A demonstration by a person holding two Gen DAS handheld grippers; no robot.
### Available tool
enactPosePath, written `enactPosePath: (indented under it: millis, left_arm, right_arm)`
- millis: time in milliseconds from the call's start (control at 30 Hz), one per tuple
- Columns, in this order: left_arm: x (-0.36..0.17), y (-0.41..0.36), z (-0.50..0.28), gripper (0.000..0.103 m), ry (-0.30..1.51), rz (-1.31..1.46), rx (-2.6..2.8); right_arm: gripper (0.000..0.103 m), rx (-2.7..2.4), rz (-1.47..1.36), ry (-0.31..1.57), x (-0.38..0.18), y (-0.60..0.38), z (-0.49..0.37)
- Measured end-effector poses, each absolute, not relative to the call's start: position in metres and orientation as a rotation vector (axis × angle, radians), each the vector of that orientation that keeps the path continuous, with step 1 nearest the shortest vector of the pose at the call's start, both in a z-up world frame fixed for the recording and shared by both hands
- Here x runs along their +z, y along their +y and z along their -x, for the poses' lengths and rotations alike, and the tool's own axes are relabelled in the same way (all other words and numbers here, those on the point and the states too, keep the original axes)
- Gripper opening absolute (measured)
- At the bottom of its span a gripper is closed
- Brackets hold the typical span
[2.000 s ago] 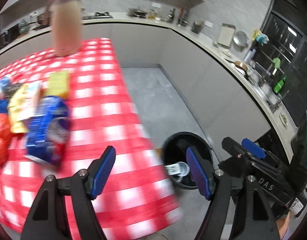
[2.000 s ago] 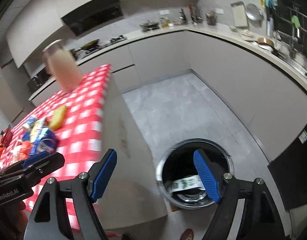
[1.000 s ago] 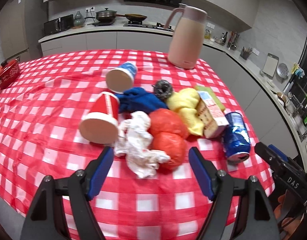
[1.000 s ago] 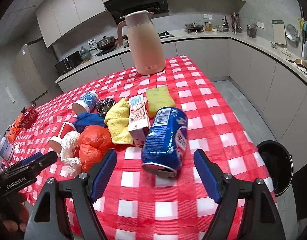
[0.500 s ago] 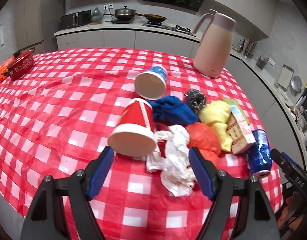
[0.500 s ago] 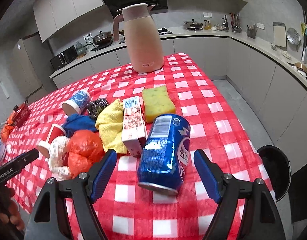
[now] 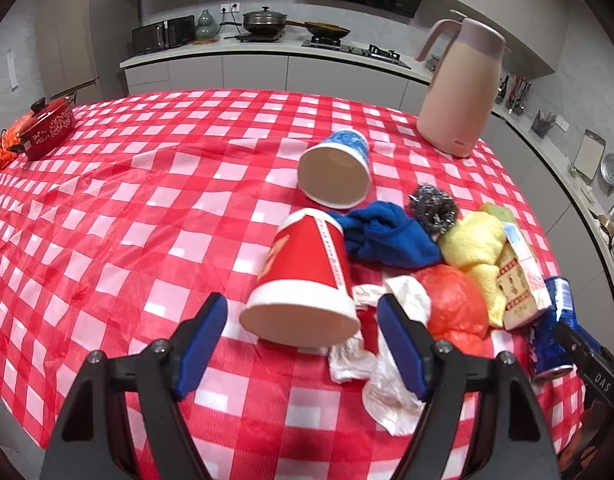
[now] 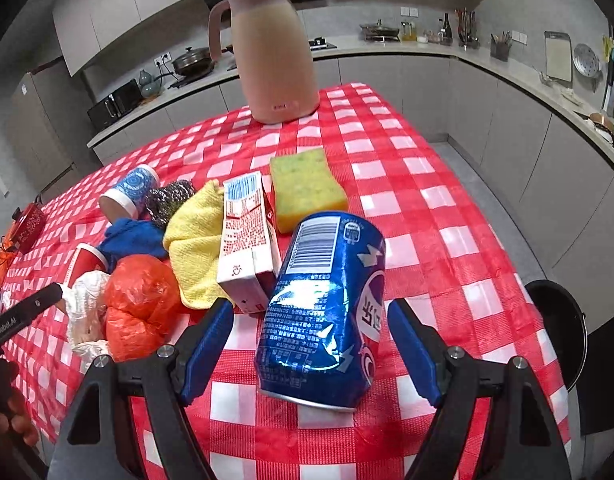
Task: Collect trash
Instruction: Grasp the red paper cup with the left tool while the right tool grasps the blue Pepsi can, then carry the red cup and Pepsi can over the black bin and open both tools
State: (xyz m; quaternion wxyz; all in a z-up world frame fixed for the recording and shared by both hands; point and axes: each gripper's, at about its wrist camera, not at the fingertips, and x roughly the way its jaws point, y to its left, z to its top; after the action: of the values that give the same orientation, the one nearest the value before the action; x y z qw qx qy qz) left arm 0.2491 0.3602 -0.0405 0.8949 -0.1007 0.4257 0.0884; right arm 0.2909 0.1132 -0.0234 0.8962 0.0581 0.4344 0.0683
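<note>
Red-and-white check cloth covers the bench (image 7: 127, 208), where trash is seen heaped toward the right edge. Left claw (image 7: 303, 340) is held wide open, its blue pads either side of a red paper cup (image 7: 303, 276) lying on its side, rim toward the camera; nothing gripped. Right claw (image 8: 311, 348) is likewise spread open around a dented blue can (image 8: 327, 304), also on its side, not yet pinched. The bin (image 8: 559, 320) is seen on the floor just past the bench's right edge.

Judged as the approach to a double pick. Cup is thin card, tapered and hollow, so it is best pinched lightly across the body nr the rim, where it is stiffest; too hard a squeeze and it would likely fold. Can is smooth, glossy metal, round, prone to roll; pads should be closed squarely across its sides.

Beside them: crumpled white tissue (image 7: 387, 360), shiny orange plastic bag (image 8: 139, 300), small carton (image 8: 247, 240), blue cup (image 7: 339, 168). Fluffy yellow cloth (image 8: 195, 240), blue cloth (image 7: 383, 236), wiry steel scourer (image 7: 433, 208), porous sponge (image 8: 307, 188) & pink jug (image 8: 275, 48) prob. aren't trash.
</note>
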Motion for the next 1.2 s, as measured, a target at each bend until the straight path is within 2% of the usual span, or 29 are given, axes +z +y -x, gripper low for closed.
enactPosePath:
  millis: [667, 733, 1200]
  left_arm:
    - [-0.073, 0.372, -0.282, 0.078, 0.930, 0.236, 0.175]
    - [-0.076, 0.372, -0.282, 0.074, 0.932, 0.244, 0.163]
    - [-0.068, 0.371, -0.271, 0.061, 0.883, 0.257, 0.162]
  right_arm:
    - [0.080, 0.127, -0.149, 0.951, -0.047, 0.110, -0.312]
    - [0.072, 0.125, -0.147, 0.949, -0.047, 0.109, -0.313]
    - [0.069, 0.143, -0.176, 0.964, -0.052, 0.107, -0.313]
